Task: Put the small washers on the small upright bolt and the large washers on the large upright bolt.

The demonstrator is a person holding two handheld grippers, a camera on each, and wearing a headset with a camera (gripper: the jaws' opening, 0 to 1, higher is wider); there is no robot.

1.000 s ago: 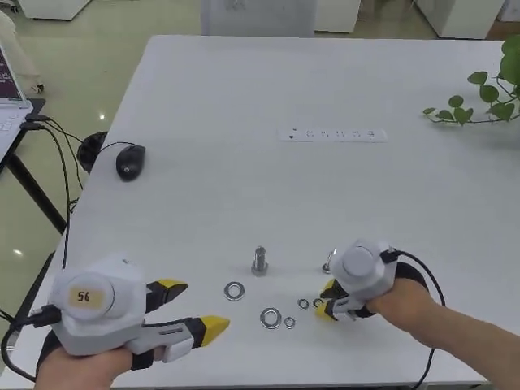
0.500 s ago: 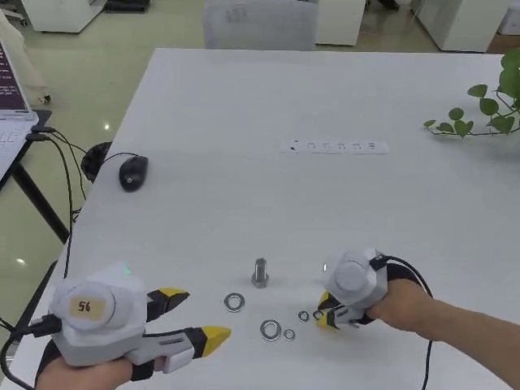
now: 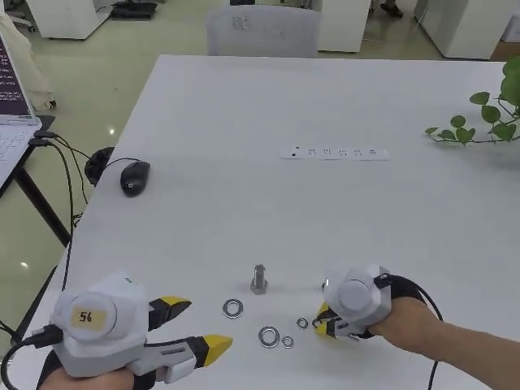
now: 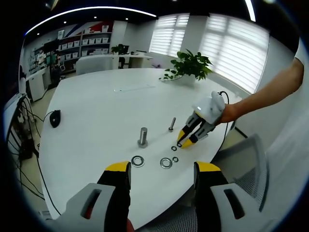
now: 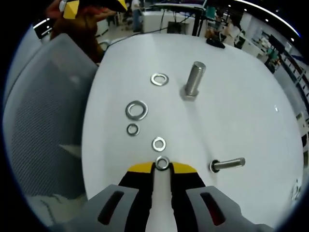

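White table (image 3: 244, 162) in a bright office, with a grey chair (image 3: 260, 31) at 12 o'clock, a leafy plant (image 3: 487, 114) at 2 and a mouse (image 3: 134, 176) at 9. Near the front edge stands the large bolt (image 3: 259, 278), with loose washers (image 3: 269, 335) at its 6 o'clock. At its 4 o'clock, near the small bolt (image 4: 172, 124), the right gripper (image 5: 162, 166) has its jaws nearly together, pinching a small washer (image 5: 162, 163). At 7 o'clock, the left gripper (image 4: 161, 169) is spread wide and empty.

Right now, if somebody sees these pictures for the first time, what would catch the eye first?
The right gripper near the front edge of the white table, its yellow tips closed on a small washer. Just beyond stands the large upright bolt, with loose washers lying flat beside it. The left gripper hovers open at the front left.
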